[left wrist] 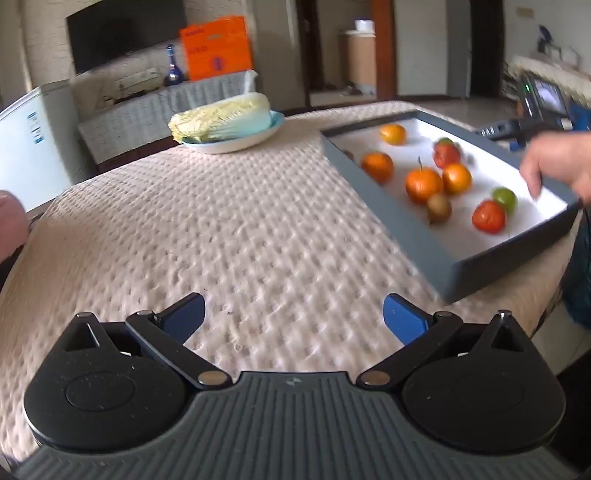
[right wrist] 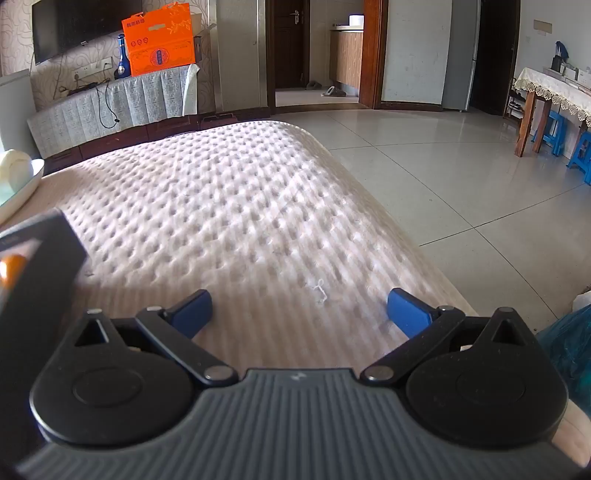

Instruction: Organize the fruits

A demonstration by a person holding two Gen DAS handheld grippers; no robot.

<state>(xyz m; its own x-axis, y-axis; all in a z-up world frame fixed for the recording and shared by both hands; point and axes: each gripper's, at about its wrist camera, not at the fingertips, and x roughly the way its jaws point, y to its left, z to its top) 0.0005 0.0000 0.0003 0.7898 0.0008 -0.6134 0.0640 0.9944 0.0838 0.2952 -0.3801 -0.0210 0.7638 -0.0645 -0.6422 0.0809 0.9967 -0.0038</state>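
My left gripper (left wrist: 293,317) and right gripper (right wrist: 299,312) both gape wide, empty, above the waffle-textured cloth (left wrist: 221,229). The fruits (left wrist: 423,184) lie loose in the grey tray (left wrist: 399,221), right of my left gripper; motion blur smears them, and a hand (left wrist: 561,162) covers the tray's far corner.

Home living room showing: TV (right wrist: 79,27) hanging on papered wall, orange gift box (right wrist: 159,40) sitting on cloth-draped cabinet (right wrist: 110,105), tiled floor (right wrist: 443,177) running toward wooden doors (right wrist: 288,44), slippers (right wrist: 332,91) lying in doorway

Orange box (right wrist: 159,43) bears printing, too blurred to read (nothing else lettered)
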